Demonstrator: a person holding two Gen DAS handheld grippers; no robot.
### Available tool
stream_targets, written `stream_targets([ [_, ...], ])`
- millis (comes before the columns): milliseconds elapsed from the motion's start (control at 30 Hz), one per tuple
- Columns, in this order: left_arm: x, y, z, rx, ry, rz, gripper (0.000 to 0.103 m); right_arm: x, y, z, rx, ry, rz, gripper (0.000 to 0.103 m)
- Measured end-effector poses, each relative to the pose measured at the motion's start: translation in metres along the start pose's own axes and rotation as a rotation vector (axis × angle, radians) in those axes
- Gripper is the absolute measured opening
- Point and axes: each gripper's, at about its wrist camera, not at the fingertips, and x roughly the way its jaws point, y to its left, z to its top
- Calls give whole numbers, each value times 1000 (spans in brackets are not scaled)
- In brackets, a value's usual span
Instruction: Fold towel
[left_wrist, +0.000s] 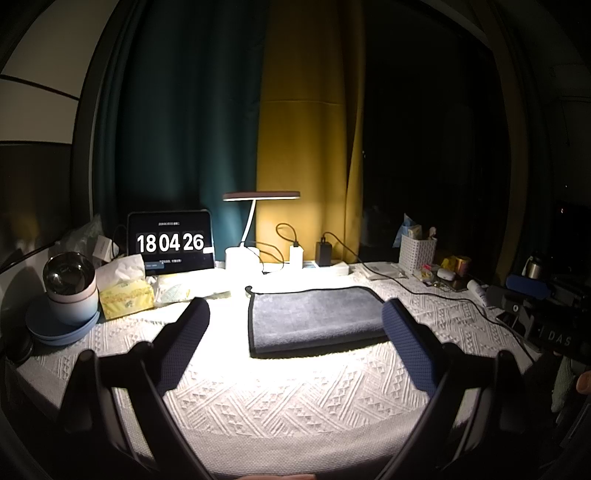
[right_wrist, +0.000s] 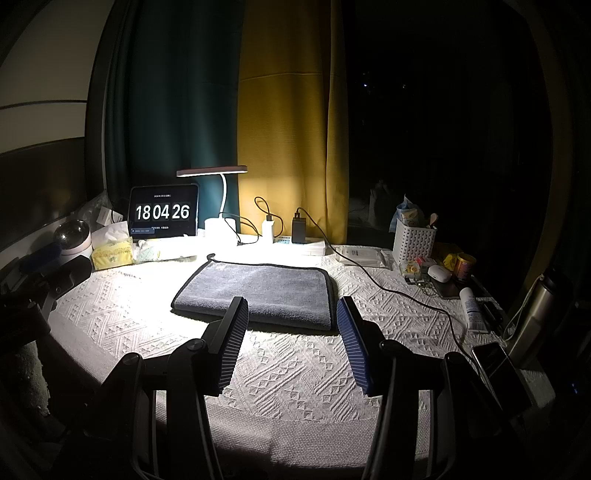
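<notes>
A grey towel (left_wrist: 314, 317) with a dark border lies folded flat in a rectangle on the white textured tablecloth (left_wrist: 277, 398), under the desk lamp. It also shows in the right wrist view (right_wrist: 258, 291). My left gripper (left_wrist: 295, 314) is open and empty, raised in front of the towel's near edge. My right gripper (right_wrist: 291, 306) is open and empty, held above the cloth just before the towel's near edge. The right gripper's body (left_wrist: 543, 317) shows at the right of the left wrist view.
A tablet clock (left_wrist: 170, 243), lamp (left_wrist: 243, 254), chargers and a power strip (left_wrist: 325, 266) line the back. Bowls (left_wrist: 70, 291) and a tissue box (left_wrist: 125, 291) stand left. A white basket (right_wrist: 413, 240), small items, cable, tube (right_wrist: 472, 306), phone (right_wrist: 498, 373) and flask (right_wrist: 535, 317) sit right.
</notes>
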Motion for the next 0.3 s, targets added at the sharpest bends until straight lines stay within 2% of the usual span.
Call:
stream_targets([
  [300, -5, 1, 1, -4, -28, -31, 95, 1, 0, 0, 1, 3, 3, 53],
])
